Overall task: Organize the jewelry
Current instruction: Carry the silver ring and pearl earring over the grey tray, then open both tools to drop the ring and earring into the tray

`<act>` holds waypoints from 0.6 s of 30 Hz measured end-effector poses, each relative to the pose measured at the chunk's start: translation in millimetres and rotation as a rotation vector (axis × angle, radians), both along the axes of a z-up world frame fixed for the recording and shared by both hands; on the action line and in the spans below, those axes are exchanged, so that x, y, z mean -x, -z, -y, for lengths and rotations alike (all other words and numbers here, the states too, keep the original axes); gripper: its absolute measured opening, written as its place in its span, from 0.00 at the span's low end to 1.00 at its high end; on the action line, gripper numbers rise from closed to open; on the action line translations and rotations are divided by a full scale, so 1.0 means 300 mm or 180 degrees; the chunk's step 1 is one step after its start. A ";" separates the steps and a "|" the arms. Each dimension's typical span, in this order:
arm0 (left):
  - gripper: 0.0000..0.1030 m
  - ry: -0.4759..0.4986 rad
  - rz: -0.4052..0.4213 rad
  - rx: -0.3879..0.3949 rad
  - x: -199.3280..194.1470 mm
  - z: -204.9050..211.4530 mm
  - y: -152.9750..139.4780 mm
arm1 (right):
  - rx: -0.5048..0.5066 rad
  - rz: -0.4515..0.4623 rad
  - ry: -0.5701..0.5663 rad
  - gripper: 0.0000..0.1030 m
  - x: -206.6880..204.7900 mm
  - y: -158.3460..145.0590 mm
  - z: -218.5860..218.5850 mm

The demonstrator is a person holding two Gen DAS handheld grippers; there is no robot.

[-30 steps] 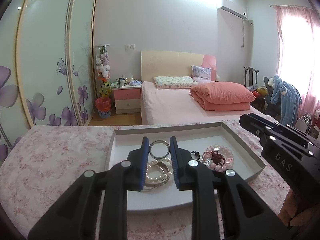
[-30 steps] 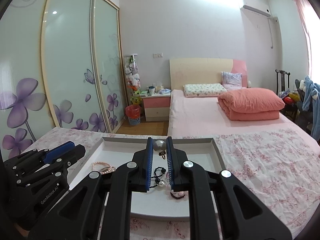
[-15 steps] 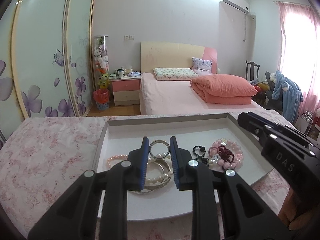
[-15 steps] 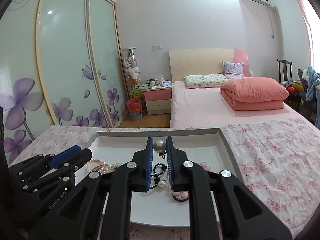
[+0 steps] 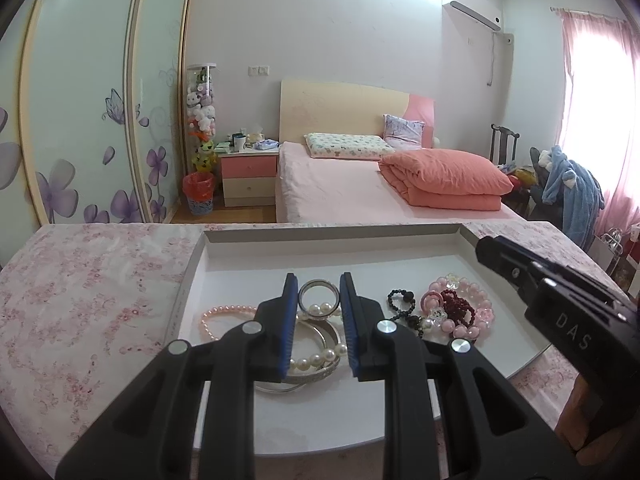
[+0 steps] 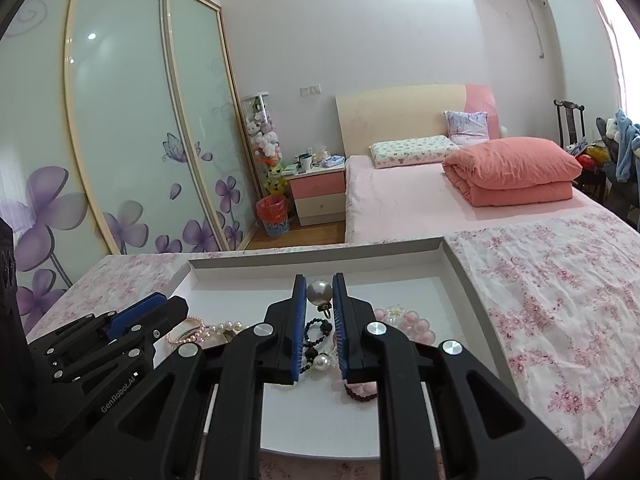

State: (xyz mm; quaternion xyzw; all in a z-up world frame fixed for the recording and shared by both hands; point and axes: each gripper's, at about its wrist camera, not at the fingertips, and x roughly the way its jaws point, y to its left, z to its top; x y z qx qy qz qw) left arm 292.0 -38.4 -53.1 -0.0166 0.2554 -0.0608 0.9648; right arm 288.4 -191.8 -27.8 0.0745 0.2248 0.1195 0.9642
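White letters "DAS" stand on the black body of the right gripper point(image 5: 486, 250) — and "GenRobot.AI" on the body of the left gripper point(image 6: 160, 308).

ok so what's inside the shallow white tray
Inside the shallow white tray: a pale pink bead bracelet, silver metal bangles tangled with a white pearl strand, a black bead bracelet, and chunky pink beads. The hand-held grippers cover the middle.

Pink bed point(image 5: 352, 184), floral sliding wardrobe point(image 5: 100, 120), pink-curtained bright window point(image 5: 600, 112), white walls, nightstand point(image 5: 249, 178)
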 end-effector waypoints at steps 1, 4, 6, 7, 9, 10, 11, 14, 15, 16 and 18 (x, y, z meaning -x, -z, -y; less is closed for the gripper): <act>0.21 0.0004 0.0000 0.0006 0.001 0.000 -0.001 | -0.0006 -0.0016 -0.0017 0.14 -0.002 0.003 -0.001; 0.23 0.0004 0.0024 0.0010 0.004 0.001 -0.003 | -0.0028 -0.0057 -0.0067 0.15 -0.004 0.016 -0.004; 0.37 0.0020 0.0047 0.0012 0.009 0.000 -0.004 | -0.0048 -0.0088 -0.0068 0.22 -0.003 0.024 -0.002; 0.40 0.0018 0.0064 0.0007 0.012 0.000 -0.005 | -0.0079 -0.0083 -0.0036 0.28 -0.002 0.025 0.005; 0.44 0.0023 0.0081 -0.0002 0.017 0.006 -0.008 | -0.0164 -0.0082 0.0027 0.31 0.000 0.026 0.024; 0.45 0.0021 0.0083 -0.0005 0.018 0.007 -0.008 | -0.0194 -0.0091 0.0052 0.31 -0.001 0.028 0.031; 0.47 0.0017 0.0078 -0.0001 0.017 0.005 -0.008 | -0.0232 -0.0105 0.0087 0.31 -0.003 0.030 0.041; 0.48 0.0003 0.0053 0.0039 0.011 0.001 -0.008 | -0.0319 -0.0133 0.0196 0.40 -0.008 0.036 0.064; 0.49 -0.0005 0.0046 0.0050 0.011 -0.001 -0.007 | -0.0334 -0.0134 0.0222 0.43 -0.009 0.037 0.071; 0.49 -0.0008 0.0044 0.0053 0.009 -0.003 -0.008 | -0.0354 -0.0132 0.0268 0.46 -0.008 0.038 0.078; 0.50 -0.0007 0.0050 0.0045 0.009 -0.003 -0.009 | -0.0364 -0.0130 0.0295 0.47 -0.009 0.040 0.085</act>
